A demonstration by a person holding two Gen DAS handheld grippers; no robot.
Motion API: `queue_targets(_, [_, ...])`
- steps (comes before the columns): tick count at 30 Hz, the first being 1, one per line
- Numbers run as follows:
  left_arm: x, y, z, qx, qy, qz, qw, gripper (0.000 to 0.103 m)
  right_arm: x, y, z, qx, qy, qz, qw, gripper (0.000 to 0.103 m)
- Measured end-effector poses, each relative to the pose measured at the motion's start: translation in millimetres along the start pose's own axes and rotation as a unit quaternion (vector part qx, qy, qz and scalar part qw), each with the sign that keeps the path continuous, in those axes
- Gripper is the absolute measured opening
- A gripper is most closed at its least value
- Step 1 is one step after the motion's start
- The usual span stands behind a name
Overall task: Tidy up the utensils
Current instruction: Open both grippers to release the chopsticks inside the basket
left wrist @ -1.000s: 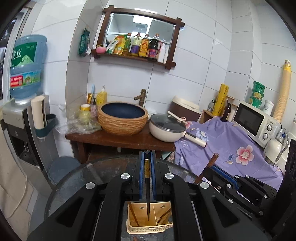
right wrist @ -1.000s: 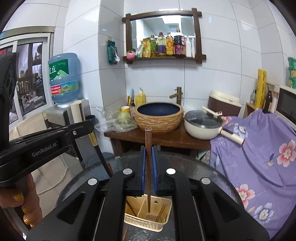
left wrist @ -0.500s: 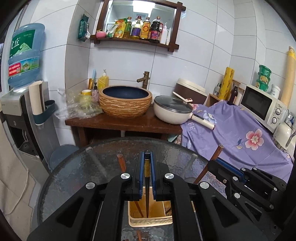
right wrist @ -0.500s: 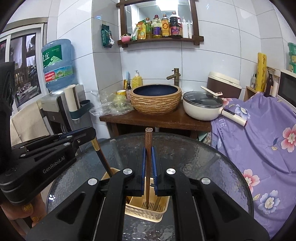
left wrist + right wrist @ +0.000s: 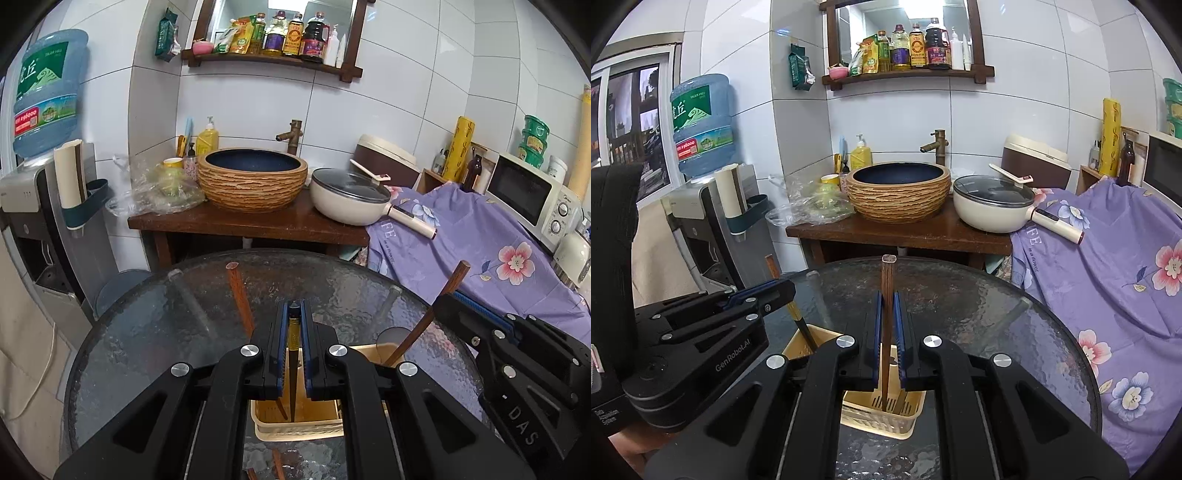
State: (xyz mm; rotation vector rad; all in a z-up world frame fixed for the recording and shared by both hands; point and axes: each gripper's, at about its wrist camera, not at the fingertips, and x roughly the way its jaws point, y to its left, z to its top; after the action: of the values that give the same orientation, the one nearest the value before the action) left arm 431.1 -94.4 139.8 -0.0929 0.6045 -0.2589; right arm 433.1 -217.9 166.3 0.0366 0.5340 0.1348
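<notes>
Chopsticks point(image 5: 293, 354) point(image 5: 886, 325) clamped in both jaws, tips inside beige basket point(image 5: 882, 410), glass table point(image 5: 147, 332), another chopstick point(image 5: 240, 299) leaning alongside.

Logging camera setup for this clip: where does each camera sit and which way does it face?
Left wrist: on the left gripper, facing down its shut fingers and dark chopstick at the basket; right gripper beside.
Right wrist: on the right gripper, shut on a brown chopstick.
Shared: basket, glass table, sink.

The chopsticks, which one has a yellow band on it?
The dark chopstick clamped in the left gripper. The one in the right gripper is plain reddish-brown wood.
</notes>
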Motion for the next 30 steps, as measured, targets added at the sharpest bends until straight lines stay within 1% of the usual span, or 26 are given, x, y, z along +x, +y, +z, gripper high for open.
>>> queue_targets(3, [-1, -2, -1, 0.011, -0.002, 0.006, 0.9999, 0.009, 1, -1, -3, -0.001, 0.001, -0.007, 1.000, 0.010])
queue_targets(4, [-1, -2, -1, 0.013, -0.001, 0.004, 0.9999, 0.014, 2, -1, -4, 0.000, 0.002, -0.008, 1.000, 0.014])
queue_targets(5, [-2, -2, -2, 0.014, -0.003, 0.005, 0.9999, 0.023, 2, -3, -4, 0.002, 0.002, -0.008, 1.000, 0.020])
queue_targets(6, [-4, -1, -2, 0.012, -0.008, 0.007, 0.9999, 0.028, 2, -4, -4, 0.004, 0.000, -0.008, 1.000, 0.032])
queue_targets(7, [-6, -1, -2, 0.011, -0.011, 0.008, 0.9998, 0.034, 0, -5, -5, 0.009, -0.006, -0.010, 1.000, 0.047])
queue_targets(8, [-7, -2, -1, 0.011, -0.014, 0.007, 0.9998, 0.035, -2, -6, -5, 0.010, -0.011, -0.013, 1.000, 0.048])
queue_targets(12, [-19, 0, 1, 0.015, -0.027, 0.003, 0.9995, 0.037, -8, -8, -4, -0.002, -0.023, -0.028, 0.999, 0.048])
queue_targets(14, [-29, 3, 1, 0.013, -0.042, 0.006, 0.9990, 0.047, -12, -11, -5, 0.000, -0.028, -0.028, 0.999, 0.048])
queue_targets(18, [-46, 13, -5, 0.002, -0.058, 0.010, 0.9983, 0.058, -21, -16, -12, 0.006, -0.032, -0.028, 0.999, 0.048])
queue_targets(21, [-59, 19, -16, -0.002, -0.066, 0.014, 0.9977, 0.069, -34, -15, -22, 0.001, -0.041, -0.031, 0.999, 0.048])
queue_targets(22, [-62, 20, -21, 0.001, -0.069, 0.020, 0.9974, 0.075, -39, -13, -27, -0.003, -0.046, -0.031, 0.998, 0.048])
queue_targets(23, [-65, 21, -27, 0.005, -0.071, 0.029, 0.9971, 0.080, -43, -11, -31, -0.006, -0.048, -0.030, 0.998, 0.048])
queue_targets(25, [-69, 25, -41, 0.015, -0.065, 0.036, 0.9971, 0.082, -51, -6, -44, -0.009, -0.043, -0.019, 0.999, 0.048])
queue_targets(26, [-69, 28, -49, 0.016, -0.055, 0.038, 0.9976, 0.083, -53, -5, -49, -0.009, -0.039, -0.013, 0.999, 0.049])
queue_targets(30, [-62, 44, -78, 0.006, -0.020, 0.041, 0.9990, 0.084, -53, 3, -80, -0.010, -0.003, 0.008, 1.000, 0.049])
